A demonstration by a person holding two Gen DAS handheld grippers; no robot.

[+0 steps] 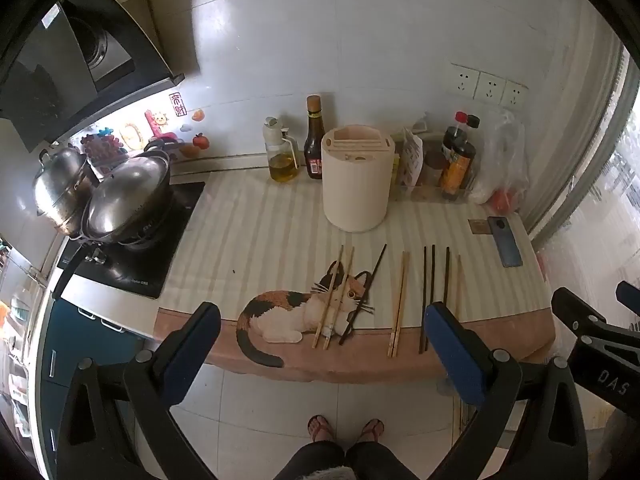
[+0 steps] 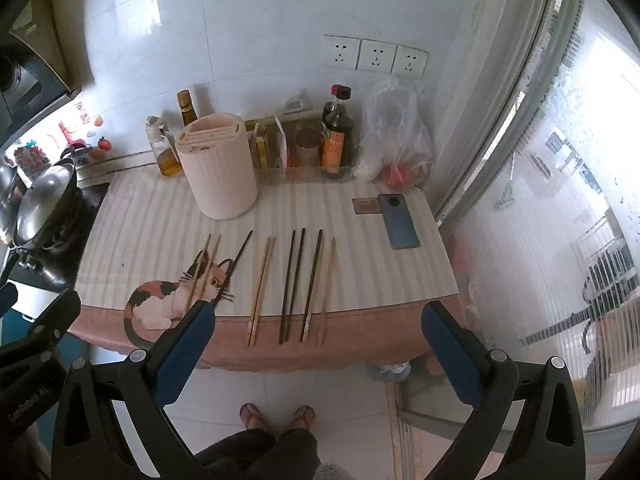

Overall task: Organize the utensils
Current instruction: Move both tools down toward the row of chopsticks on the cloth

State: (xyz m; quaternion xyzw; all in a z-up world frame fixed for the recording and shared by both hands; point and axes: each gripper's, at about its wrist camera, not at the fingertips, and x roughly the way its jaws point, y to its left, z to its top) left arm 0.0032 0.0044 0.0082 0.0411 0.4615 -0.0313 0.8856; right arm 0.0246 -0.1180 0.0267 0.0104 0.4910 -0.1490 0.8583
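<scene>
Several chopsticks lie in a row on a striped cat-print mat (image 1: 248, 240) (image 2: 152, 216): a light pair (image 1: 334, 296) (image 2: 202, 270), a single dark one (image 1: 364, 292) (image 2: 236, 260), a light pair (image 1: 399, 304) (image 2: 261, 290), a dark pair (image 1: 427, 296) (image 2: 292, 284), then a dark one (image 2: 312, 284) and a light one (image 2: 327, 288). A cream cylindrical utensil holder (image 1: 356, 178) (image 2: 218, 166) stands behind them. My left gripper (image 1: 322, 340) and right gripper (image 2: 316, 344) are both open and empty, held in front of the counter edge.
Oil and sauce bottles (image 1: 314, 140) (image 2: 336, 136), a plastic bag (image 2: 396, 136) and a tray of jars line the back wall. A phone (image 1: 505, 242) (image 2: 400, 222) lies at the right. Pots (image 1: 120, 200) sit on a stove at the left. A glass door is at the right.
</scene>
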